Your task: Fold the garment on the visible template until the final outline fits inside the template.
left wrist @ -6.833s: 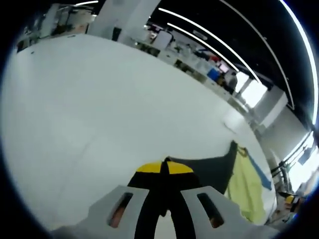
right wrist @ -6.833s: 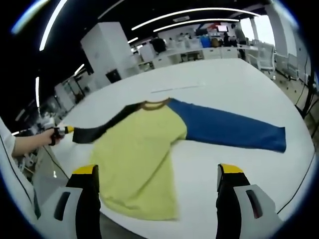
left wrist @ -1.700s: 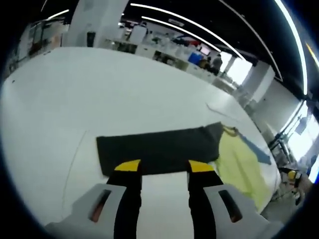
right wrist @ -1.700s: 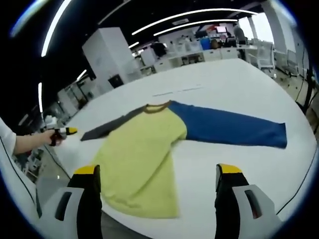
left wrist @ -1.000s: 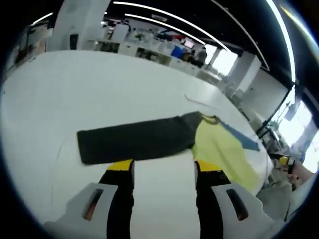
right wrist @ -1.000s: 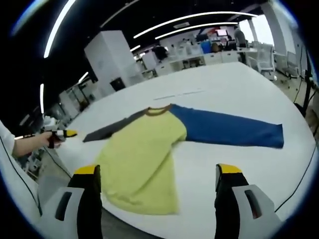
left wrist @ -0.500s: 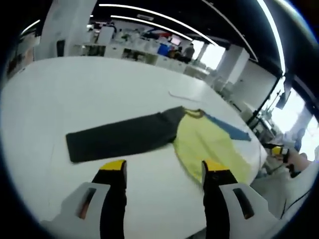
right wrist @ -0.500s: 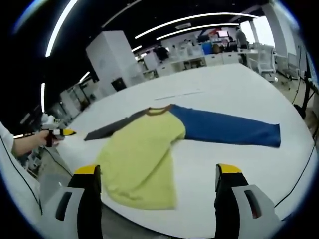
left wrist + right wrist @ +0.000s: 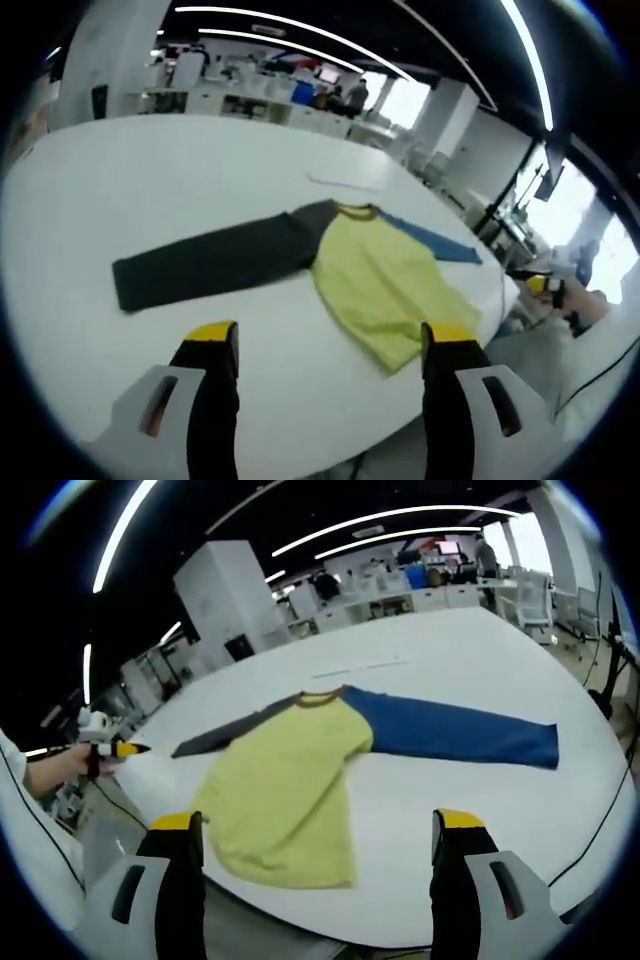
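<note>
A long-sleeved shirt lies flat on the white table (image 9: pixel 470 660), both sleeves spread out. Its body is yellow (image 9: pixel 285 780), one sleeve blue (image 9: pixel 450 735), the other dark grey (image 9: pixel 225 735). In the left gripper view the dark grey sleeve (image 9: pixel 205 262) stretches left, the yellow body (image 9: pixel 375 285) sits right of centre and the blue sleeve (image 9: pixel 435 243) points away. My left gripper (image 9: pixel 325 340) stands open short of the shirt, holding nothing. My right gripper (image 9: pixel 318 835) is open too, its jaws wide apart before the hem. The left gripper (image 9: pixel 110 748) appears far left, in a person's hand.
A thin pale line (image 9: pixel 360 666) lies on the table beyond the collar, seen as the same thin line (image 9: pixel 335 184) in the left gripper view. White cabinets (image 9: pixel 215 590) and desks stand behind. A dark cable (image 9: pixel 600 830) runs along the table's right edge. A person's hand (image 9: pixel 580 310) appears far right.
My left gripper let go of the dark grey sleeve, which now lies flat, and has drawn back and swung right. The right gripper has stayed open and nearly still.
</note>
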